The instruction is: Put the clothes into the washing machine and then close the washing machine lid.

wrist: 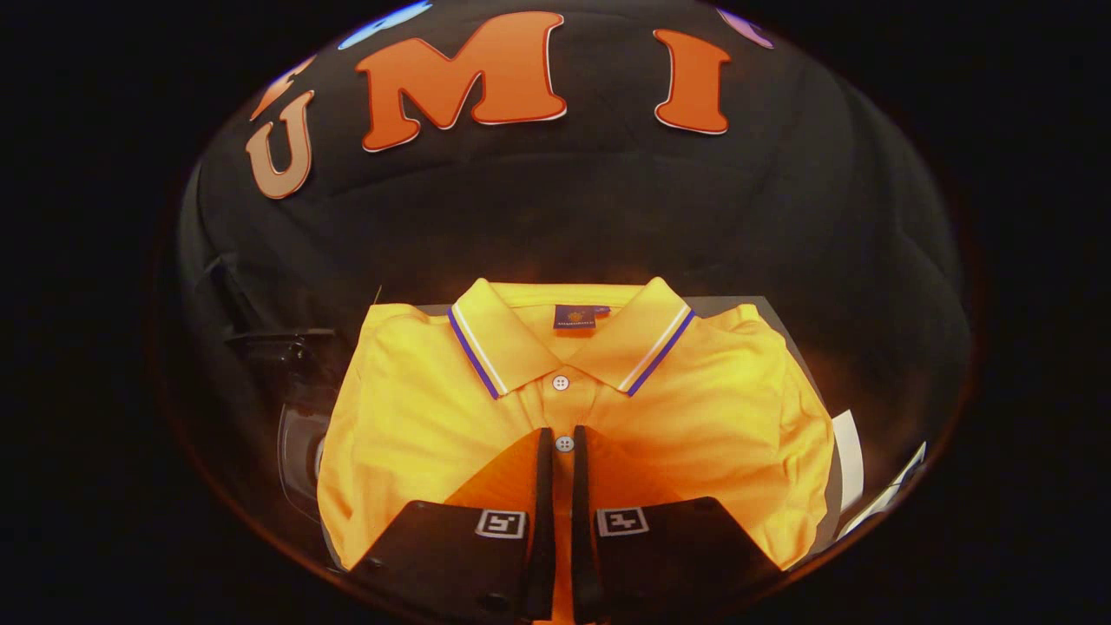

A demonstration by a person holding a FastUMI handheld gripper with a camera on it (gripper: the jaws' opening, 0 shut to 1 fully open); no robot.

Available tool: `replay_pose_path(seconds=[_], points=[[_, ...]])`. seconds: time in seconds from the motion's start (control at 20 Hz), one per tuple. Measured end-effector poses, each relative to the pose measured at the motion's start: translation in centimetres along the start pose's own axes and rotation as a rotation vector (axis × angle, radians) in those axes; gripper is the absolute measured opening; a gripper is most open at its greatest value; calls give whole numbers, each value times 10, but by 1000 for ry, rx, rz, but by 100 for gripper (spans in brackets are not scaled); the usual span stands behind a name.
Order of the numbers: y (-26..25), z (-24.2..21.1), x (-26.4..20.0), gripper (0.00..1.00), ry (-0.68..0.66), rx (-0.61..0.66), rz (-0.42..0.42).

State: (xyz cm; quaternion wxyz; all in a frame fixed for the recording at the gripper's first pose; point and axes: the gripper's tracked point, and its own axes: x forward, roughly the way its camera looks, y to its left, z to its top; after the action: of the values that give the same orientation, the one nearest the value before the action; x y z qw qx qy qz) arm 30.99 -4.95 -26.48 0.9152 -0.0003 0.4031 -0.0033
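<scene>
At the far left, a dark appliance with a glossy open lid (278, 347) stood beside the work surface, and a round glass-like part (299, 456) showed below it; whether this was the washing machine could not be confirmed. To its right lay the folded yellow polo shirt (417, 434), flat on a dark grey surface (764, 305), collar away from the gripper. The collar (486, 343) carried white and blue edge stripes, with a dark blue neck label (575, 316) at its centre. Two pale buttons sat on the placket: the upper button (560, 382) just below the collar, the lower button (564, 444) in line with the fingertips. The gripper (562, 434) was over the shirt front, fingers nearly pressed together with a narrow gap along the placket; whether they pinched the fabric could not be determined. Right of the shirt, white paper-like pieces (849, 456) lay at the surface's edge.
</scene>
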Motion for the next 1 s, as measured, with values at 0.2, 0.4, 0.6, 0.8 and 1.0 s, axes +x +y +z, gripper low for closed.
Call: replay_pose_path(seconds=[0.2,0.4,0.6,0.8,1.0], points=[[1,1,-1,9,-13,2,4],[1,2,-2,9,-38,41,20],[2,7,-7,9,-90,55,42],[2,18,-18,8,-166,111,99],[3,35,-40,8,-253,227,196]])
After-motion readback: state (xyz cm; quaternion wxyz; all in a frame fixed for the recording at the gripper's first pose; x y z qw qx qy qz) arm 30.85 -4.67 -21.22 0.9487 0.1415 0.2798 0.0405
